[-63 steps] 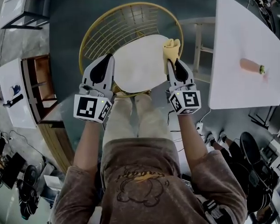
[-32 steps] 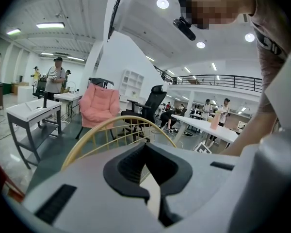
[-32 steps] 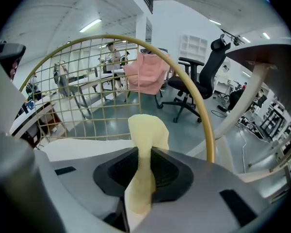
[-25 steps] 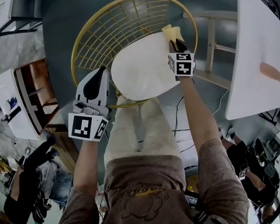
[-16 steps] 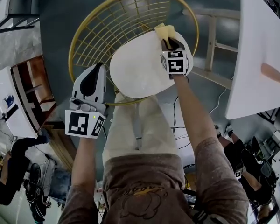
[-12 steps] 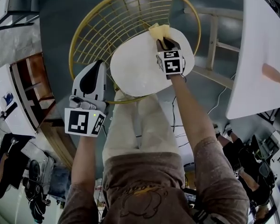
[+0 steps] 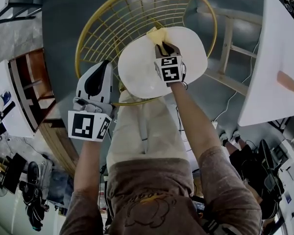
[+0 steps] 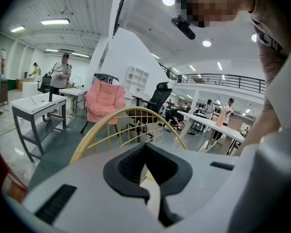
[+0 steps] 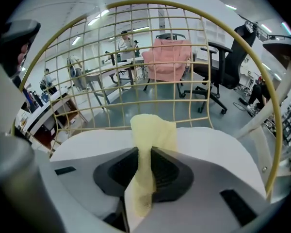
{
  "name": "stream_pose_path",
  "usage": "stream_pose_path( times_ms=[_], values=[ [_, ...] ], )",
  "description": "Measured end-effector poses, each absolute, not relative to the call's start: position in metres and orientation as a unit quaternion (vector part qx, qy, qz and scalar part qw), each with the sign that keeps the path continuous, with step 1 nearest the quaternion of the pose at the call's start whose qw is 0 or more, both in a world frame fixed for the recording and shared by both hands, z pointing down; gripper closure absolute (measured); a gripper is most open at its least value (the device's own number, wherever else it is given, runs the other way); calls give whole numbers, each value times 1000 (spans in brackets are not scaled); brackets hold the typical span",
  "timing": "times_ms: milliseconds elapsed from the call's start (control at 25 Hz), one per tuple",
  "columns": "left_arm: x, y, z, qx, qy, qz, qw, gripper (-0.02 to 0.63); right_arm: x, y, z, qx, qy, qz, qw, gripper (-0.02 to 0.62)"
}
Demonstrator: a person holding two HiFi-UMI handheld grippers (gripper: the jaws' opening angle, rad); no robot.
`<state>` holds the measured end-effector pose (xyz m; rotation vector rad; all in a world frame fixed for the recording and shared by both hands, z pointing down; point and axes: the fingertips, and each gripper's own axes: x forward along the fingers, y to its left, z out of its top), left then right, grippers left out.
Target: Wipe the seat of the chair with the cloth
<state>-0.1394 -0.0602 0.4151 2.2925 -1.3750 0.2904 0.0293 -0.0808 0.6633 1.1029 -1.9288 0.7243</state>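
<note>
Head view looks down on a chair with a round white seat (image 7: 137, 70) and a yellow wire back (image 7: 108, 23). The right hand-held gripper (image 7: 162, 47) pinches a yellow cloth (image 7: 155, 34) between its jaws. The right gripper view shows the cloth squeezed tight there, with its loose end poking out over the seat. The cloth sits at the far edge of the seat, next to the wire back and about in the middle from side to side. The left hand-held gripper (image 7: 103, 67) has its jaws pressed together with nothing in them. It hangs near the left edge of the seat and does not touch the cloth. I think the wiping is going on right now, because the cloth looks to be down on the seat. The seat is white and plain all over, so I cannot tell which parts are wiped and which are not. The near part, close to the person's legs (image 7: 147, 131), and the two sides are away from the cloth, so they may need a wipe. No bucket, bowl or bin shows by the chair. On the left stands a wooden shelf (image 7: 36, 82) with open spaces, and what is in them is too small to tell. On the right a white desk (image 7: 269, 58) carries one small pink thing (image 7: 286, 80).
</note>
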Motion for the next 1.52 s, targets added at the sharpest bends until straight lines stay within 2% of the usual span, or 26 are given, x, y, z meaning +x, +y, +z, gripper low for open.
stream_pose_path(
  times_ms=[760, 1080, 1280, 1520],
  values=[
    [-151, -48, 417, 822, -508, 94, 240, 598, -75, -6, 656, 312, -817, 308, 374, 500],
    [-149, -41, 416, 822, -505, 91, 245, 597, -97, 18, 641, 286, -832, 308, 362, 500],
    [-139, -39, 413, 826, -499, 89, 247, 598, -72, 14, 625, 324, -830, 308, 333, 500],
    [-128, -36, 414, 833, -487, 88, 247, 598, 14, -5, 614, 399, -809, 290, 320, 500]
  ],
)
